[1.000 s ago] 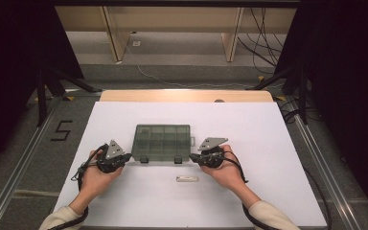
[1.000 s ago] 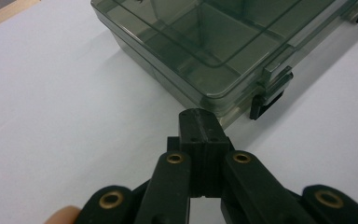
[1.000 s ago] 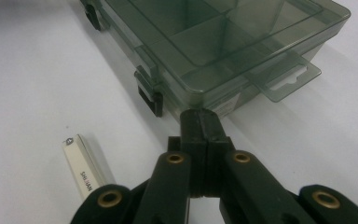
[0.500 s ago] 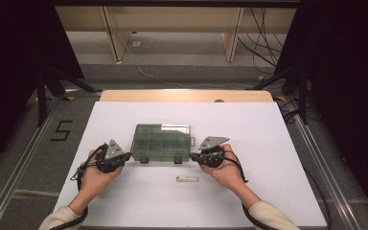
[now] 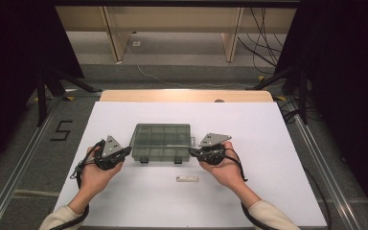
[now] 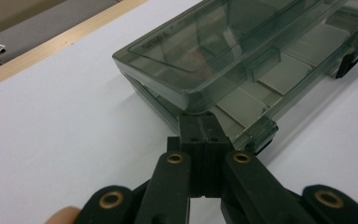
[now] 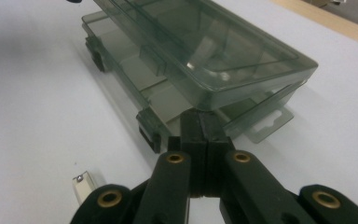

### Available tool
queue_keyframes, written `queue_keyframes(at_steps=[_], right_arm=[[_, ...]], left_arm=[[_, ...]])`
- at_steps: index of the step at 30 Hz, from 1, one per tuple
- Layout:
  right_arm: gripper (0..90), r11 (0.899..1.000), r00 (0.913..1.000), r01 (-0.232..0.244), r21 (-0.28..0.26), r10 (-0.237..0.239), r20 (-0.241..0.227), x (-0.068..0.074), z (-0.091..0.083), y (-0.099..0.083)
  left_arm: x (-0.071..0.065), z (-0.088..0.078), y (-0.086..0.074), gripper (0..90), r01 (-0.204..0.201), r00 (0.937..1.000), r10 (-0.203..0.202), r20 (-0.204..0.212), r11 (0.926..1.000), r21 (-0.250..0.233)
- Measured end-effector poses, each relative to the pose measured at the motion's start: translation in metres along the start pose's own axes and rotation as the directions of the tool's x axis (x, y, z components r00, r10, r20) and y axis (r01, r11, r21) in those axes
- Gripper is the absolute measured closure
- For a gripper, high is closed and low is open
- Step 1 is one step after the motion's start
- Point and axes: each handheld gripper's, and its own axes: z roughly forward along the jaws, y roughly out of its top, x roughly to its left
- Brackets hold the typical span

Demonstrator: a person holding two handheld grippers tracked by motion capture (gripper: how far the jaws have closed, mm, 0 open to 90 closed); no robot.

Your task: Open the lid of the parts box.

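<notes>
A smoky clear compartment box [image 5: 162, 141] lies in the middle of the white table [image 5: 268, 143]. Its lid [image 6: 205, 51] is tilted up at the near edge, leaving a gap over the base and its dividers. My left gripper [image 5: 128, 152] is shut, and its joined tips [image 6: 204, 119] sit wedged under the lid's near left corner. My right gripper [image 5: 191, 152] is also shut, its tips [image 7: 204, 119] tucked under the lid [image 7: 214, 51] at the near right corner. Nothing is clamped between either pair of jaws.
A small white flat piece [image 5: 187, 179] lies on the table in front of the box, near the right hand, also seen as the white piece [image 7: 81, 184]. A wooden strip [image 5: 187, 96] borders the table's far edge. Black stands and cables are beyond it.
The lid's near edge has lifted off the base, from lying flat to tilted open. Both hands have stayed at the box's front corners.
</notes>
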Motion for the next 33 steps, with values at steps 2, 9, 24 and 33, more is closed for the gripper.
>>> queue_keyframes(at_steps=[2, 9, 24, 33], right_arm=[[90.0, 1.000, 0.9999, 0.006, -0.012, -0.006, 0.009, 0.000, 0.000, 0.001], [86.6, 0.999, 0.9980, -0.004, -0.037, 0.006, 0.062, -0.001, -0.002, 0.006], [62.7, 0.987, 0.9486, 0.125, -0.097, -0.090, 0.303, 0.002, 0.002, 0.024], [68.9, 0.982, 0.9466, 0.138, -0.129, -0.093, 0.309, 0.002, 0.005, 0.028]], left_arm=[[-0.002, 0.001, 0.003, 89.5, 0.023, 0.9997, -0.023, -0.003, 0.9994, -0.026], [0.000, 0.001, 0.014, 89.5, 0.053, 0.9984, -0.054, -0.015, 0.9958, -0.075], [-0.002, 0.010, 0.020, 74.4, 0.062, 0.9887, -0.072, -0.132, 0.9954, -0.073], [0.001, 0.012, 0.035, 75.1, -0.016, 0.9691, -0.021, -0.246, 0.9891, -0.146]])
